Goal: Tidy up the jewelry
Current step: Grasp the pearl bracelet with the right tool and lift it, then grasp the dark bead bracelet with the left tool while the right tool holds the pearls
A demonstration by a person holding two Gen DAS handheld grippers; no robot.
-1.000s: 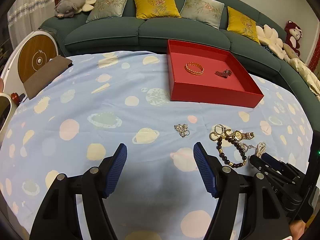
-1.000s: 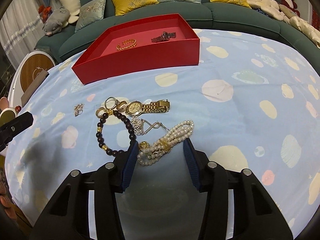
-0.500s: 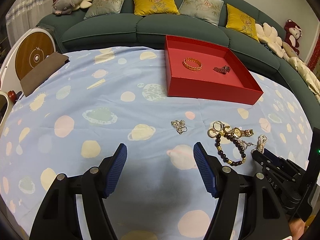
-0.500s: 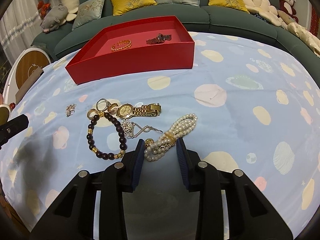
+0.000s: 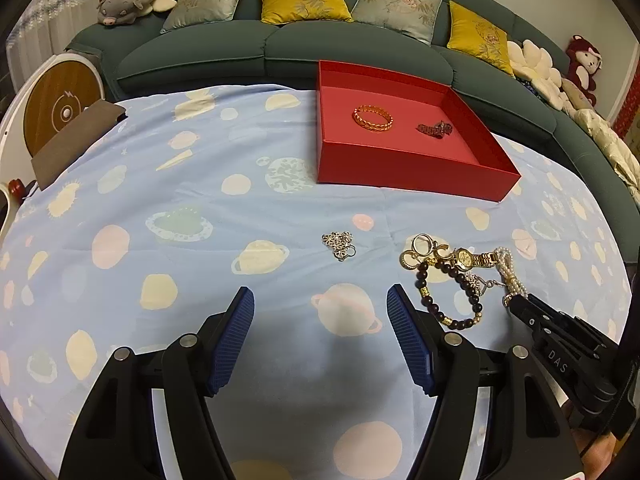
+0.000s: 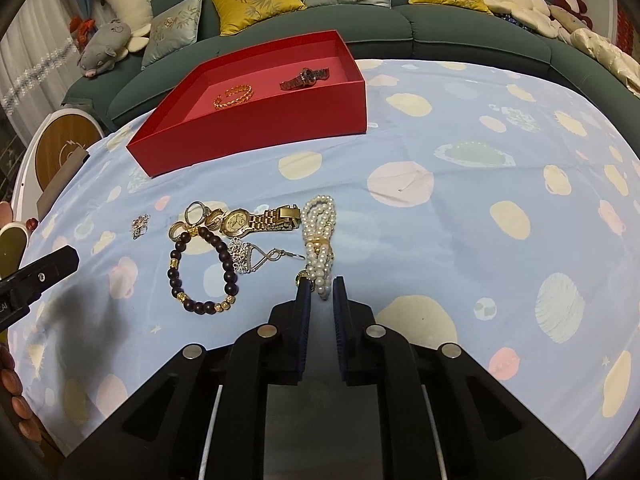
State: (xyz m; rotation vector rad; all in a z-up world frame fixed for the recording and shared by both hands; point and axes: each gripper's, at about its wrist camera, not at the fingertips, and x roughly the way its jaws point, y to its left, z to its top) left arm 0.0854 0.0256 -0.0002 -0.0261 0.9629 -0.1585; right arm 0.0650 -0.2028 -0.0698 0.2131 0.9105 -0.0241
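Observation:
A red tray (image 6: 256,128) at the far side of the table holds a gold bangle (image 6: 234,96) and a dark watch (image 6: 304,77). My right gripper (image 6: 322,290) is shut on the near end of a pearl bracelet (image 6: 318,232) that lies on the cloth. Left of it lie a gold watch (image 6: 256,220), a silver chain piece (image 6: 252,258), a dark bead bracelet (image 6: 202,268), gold rings (image 6: 196,216) and a small silver charm (image 6: 141,226). My left gripper (image 5: 320,312) is open and empty, above the cloth near the charm (image 5: 339,243). The tray also shows in the left wrist view (image 5: 408,168).
The table wears a light blue planet-print cloth (image 5: 160,200). A dark green sofa (image 5: 248,48) with cushions and plush toys curves behind it. A round wooden-faced object (image 5: 60,108) and a brown pad (image 5: 76,136) sit at the left edge.
My right gripper's jaws have closed from wide open onto the near end of the pearl bracelet. My left gripper has stayed open and drifted slightly.

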